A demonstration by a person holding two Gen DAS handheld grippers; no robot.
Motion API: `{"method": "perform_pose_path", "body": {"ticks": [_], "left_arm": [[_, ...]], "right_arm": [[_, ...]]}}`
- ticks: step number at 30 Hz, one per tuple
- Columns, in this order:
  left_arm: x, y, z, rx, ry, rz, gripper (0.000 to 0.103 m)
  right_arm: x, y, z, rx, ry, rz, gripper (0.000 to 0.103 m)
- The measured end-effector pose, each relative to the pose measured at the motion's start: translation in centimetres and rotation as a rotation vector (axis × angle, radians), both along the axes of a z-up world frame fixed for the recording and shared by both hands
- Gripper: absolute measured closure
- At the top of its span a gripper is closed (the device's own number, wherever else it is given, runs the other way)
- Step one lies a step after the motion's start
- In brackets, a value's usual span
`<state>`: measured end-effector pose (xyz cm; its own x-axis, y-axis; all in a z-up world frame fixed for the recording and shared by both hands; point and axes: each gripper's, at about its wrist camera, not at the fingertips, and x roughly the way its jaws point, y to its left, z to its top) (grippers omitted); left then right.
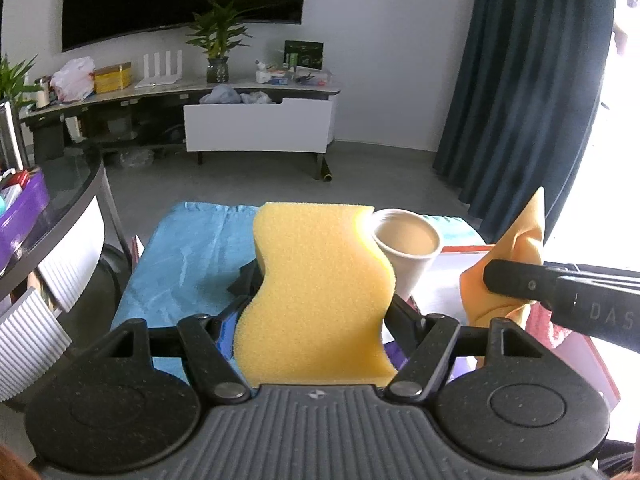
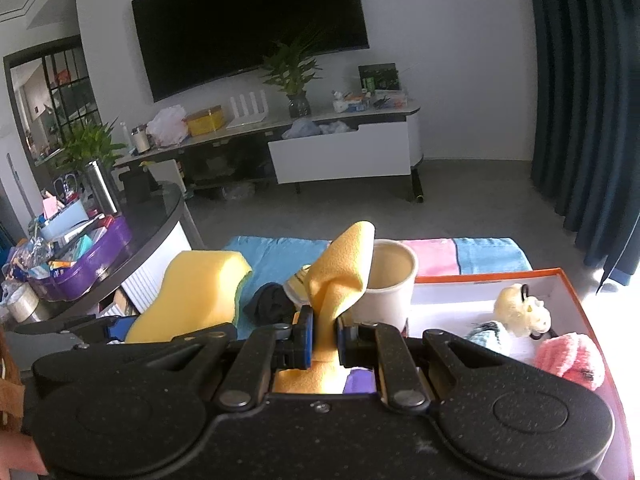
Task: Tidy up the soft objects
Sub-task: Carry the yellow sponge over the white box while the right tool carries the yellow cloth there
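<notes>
Sponge point(image 1: 320, 292) between left claw point(image 1: 318, 300) fingers

The sponge point(image 1: 316, 292) is a warm yellow with a fine pitted texture and a thin green layer along one edge, and the cloth point(image 2: 340, 276) is a plain yellow-orange. The cup point(image 1: 408, 256) is off-white with a beige inside, standing over a towel point(image 1: 188, 252) that is bright blue — further along it shows a pink band point(image 2: 432, 256) beside another blue one. The box point(image 2: 572, 280) has an orange rim and white inside, holding a cream plush point(image 2: 520, 312), a pink knitted piece point(image 2: 568, 356) and a pale blue one point(image 2: 486, 332) — while the grippers are black with blue pads point(image 2: 306, 336).
</notes>
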<state>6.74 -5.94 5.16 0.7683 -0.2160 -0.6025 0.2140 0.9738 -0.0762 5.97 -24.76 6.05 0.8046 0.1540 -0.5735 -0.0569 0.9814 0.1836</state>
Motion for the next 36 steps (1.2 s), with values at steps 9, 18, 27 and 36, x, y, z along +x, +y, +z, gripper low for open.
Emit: {"method": "perform_pose_path", "body": {"ticks": [9, 18, 27, 36], "left_arm": [[0.0, -1.2, 0.0, 0.004, 0.004, -0.041, 0.030], [0.0, -2.6, 0.0, 0.018, -0.002, -0.082, 0.030], [0.0, -3.9, -0.2, 0.035, -0.001, -0.122, 0.030], [0.1, -5.6, -0.5, 0.045, 0.004, -0.156, 0.030]], "right_arm": [[-0.9, -1.8, 0.5, 0.008, -0.019, -0.035, 0.089], [-1.5, -3.5, 0.8, 0.014, -0.031, -0.066, 0.088], [-2.0, -5.2, 0.9, 0.017, -0.038, -0.100, 0.088], [-2.3, -6.6, 0.8, 0.023, -0.038, -0.132, 0.088]]}}
